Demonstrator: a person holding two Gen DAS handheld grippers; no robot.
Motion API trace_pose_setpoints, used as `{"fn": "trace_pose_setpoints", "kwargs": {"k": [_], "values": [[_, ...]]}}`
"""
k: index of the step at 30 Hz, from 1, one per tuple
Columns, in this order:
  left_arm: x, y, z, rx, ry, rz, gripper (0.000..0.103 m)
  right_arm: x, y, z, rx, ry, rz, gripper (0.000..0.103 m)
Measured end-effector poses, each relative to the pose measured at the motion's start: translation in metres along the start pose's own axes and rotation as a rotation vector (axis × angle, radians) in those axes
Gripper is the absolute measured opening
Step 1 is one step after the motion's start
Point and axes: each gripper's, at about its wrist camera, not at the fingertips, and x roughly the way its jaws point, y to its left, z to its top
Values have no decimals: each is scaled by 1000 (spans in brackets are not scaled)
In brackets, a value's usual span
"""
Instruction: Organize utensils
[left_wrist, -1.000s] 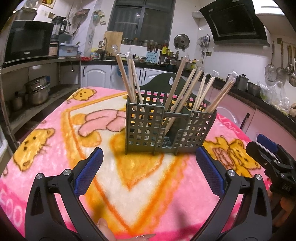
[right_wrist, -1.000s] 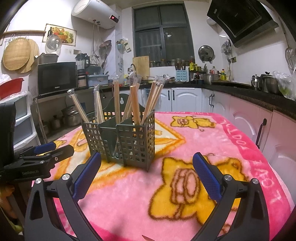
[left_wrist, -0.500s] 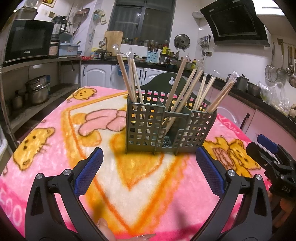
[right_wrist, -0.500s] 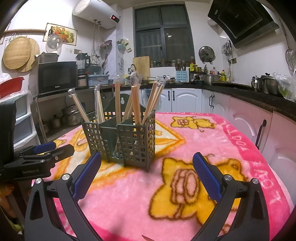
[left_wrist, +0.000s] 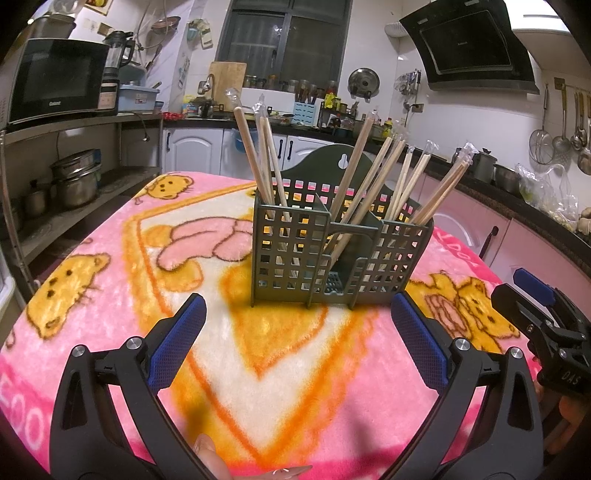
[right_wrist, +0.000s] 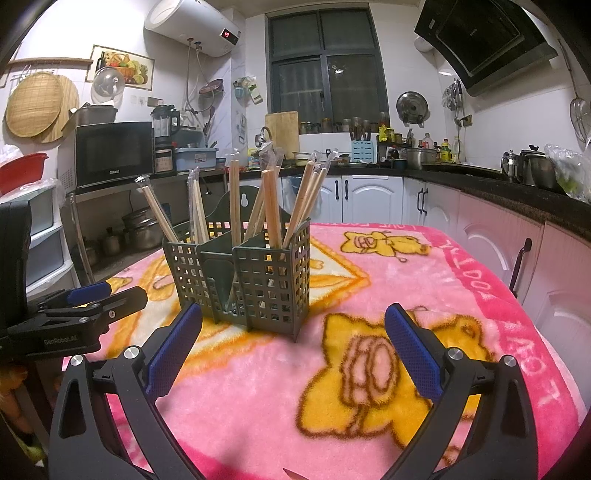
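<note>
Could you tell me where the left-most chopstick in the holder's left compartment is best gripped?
Probably its bare upper shaft, well above the utensil holder rim. It leans left, apart from its neighbours, so the open left gripper could come from the front, fingers either side.

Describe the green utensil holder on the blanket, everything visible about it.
The utensil holder is dark green, plastic by the look, with grid-pierced walls split into three compartments; the middle one has an open slot in front. A rounded back tab with a keyhole rises behind. It stands upright on the pink cartoon blanket, holding wooden chopsticks that lean outward, several tipped with clear wrappers. Neither gripper touches it.
</note>
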Motion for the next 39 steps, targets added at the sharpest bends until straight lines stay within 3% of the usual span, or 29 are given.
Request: {"fn": "trace_pose_setpoints", "kwargs": {"k": [33, 36, 39], "values": [[0, -1, 1, 6, -2, 12, 92, 0, 1, 1, -1, -1, -2, 96], [1, -1, 1, -2, 10, 51, 92, 2, -1, 1, -3, 23, -26, 96], [3, 4, 2, -32, 26, 43, 92, 3, -9, 1, 20, 47, -57, 96]]}}
